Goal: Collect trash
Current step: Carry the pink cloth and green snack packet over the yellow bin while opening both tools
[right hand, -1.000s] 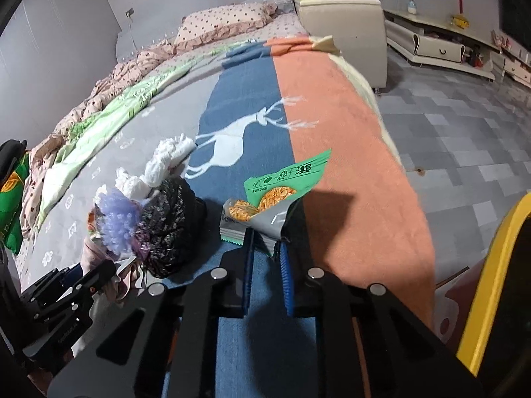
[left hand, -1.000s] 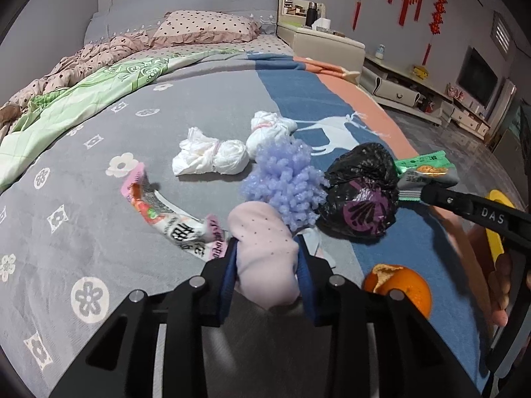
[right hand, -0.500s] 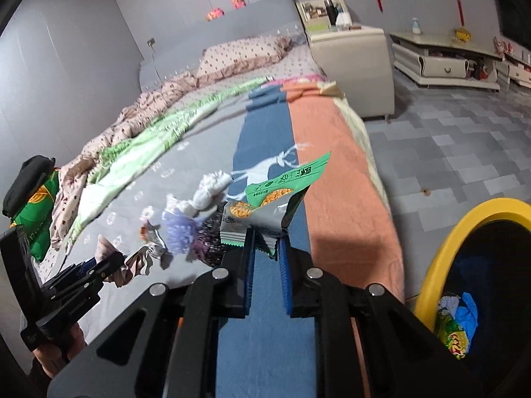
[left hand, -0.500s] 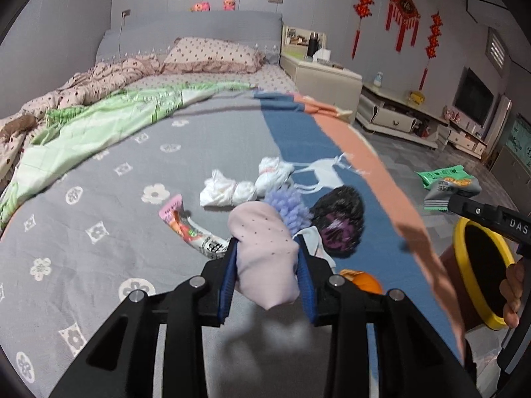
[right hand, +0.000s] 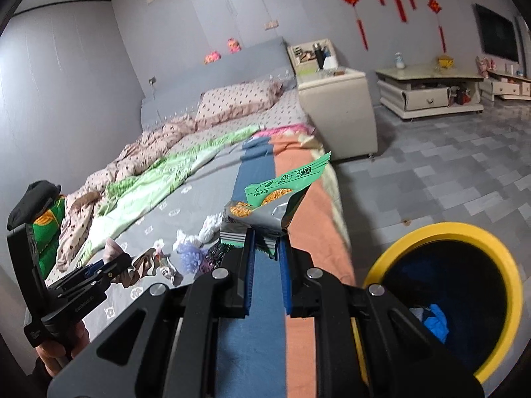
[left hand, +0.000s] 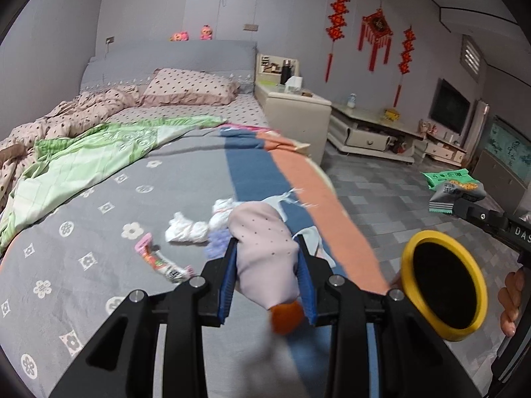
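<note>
With my left claw (left hand: 267, 277) clamped on the pink dotted cloth (left hand: 265, 252) and my right claw (right hand: 267, 262) pinching the snack wrappers (right hand: 265, 212), both above the bed (left hand: 99, 232), I should centre each over the yellow-rimmed bin (right hand: 441, 232) on the right before releasing.

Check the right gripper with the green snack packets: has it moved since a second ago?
Yes. The right gripper, shut on the snack packets, has lifted off the bed and swung toward the yellow-rimmed bin.

left gripper (left hand: 268, 267): black frame | blue pads | silver screws | "DAS" lettering
</note>
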A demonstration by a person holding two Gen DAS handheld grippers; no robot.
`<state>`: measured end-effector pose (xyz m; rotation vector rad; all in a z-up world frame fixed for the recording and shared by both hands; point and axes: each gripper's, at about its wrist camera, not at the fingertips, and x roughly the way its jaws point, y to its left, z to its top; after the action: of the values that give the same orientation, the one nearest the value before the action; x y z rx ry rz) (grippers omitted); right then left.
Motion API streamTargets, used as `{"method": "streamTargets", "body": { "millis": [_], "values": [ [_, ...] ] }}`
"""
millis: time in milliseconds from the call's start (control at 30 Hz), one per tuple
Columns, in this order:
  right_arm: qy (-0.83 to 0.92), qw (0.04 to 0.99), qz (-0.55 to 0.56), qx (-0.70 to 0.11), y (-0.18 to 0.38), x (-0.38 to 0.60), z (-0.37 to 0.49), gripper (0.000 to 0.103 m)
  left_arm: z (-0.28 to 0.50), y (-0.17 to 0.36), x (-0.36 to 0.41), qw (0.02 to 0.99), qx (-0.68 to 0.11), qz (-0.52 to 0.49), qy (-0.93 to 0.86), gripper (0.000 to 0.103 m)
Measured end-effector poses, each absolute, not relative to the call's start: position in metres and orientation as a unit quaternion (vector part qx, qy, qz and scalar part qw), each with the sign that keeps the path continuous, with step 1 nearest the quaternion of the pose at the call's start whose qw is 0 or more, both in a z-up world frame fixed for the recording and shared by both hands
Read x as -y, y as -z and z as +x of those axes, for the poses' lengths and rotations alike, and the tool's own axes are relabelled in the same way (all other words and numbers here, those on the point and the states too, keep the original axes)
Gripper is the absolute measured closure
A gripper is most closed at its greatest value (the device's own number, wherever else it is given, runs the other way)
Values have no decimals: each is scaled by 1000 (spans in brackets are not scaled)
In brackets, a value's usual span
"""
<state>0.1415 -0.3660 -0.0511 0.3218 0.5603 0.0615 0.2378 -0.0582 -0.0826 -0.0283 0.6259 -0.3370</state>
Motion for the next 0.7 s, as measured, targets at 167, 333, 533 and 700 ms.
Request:
{"method": "streamTargets", "body": {
  "millis": [167, 333, 533, 700],
  "values": [
    [-5, 952, 163, -259, 36, 395, 117, 89, 229, 65, 89, 938, -287, -6, 194, 72],
    [27, 954, 166, -248, 28, 426, 94, 89, 228, 54, 120, 934, -281, 2, 221, 72],
    [61, 951, 179, -246, 29, 464, 72, 89, 228, 49, 169, 926, -280, 23, 254, 72],
    [90, 946, 192, -246, 37, 497, 52, 89, 228, 56, 215, 914, -289, 40, 284, 72]
  ]
}}
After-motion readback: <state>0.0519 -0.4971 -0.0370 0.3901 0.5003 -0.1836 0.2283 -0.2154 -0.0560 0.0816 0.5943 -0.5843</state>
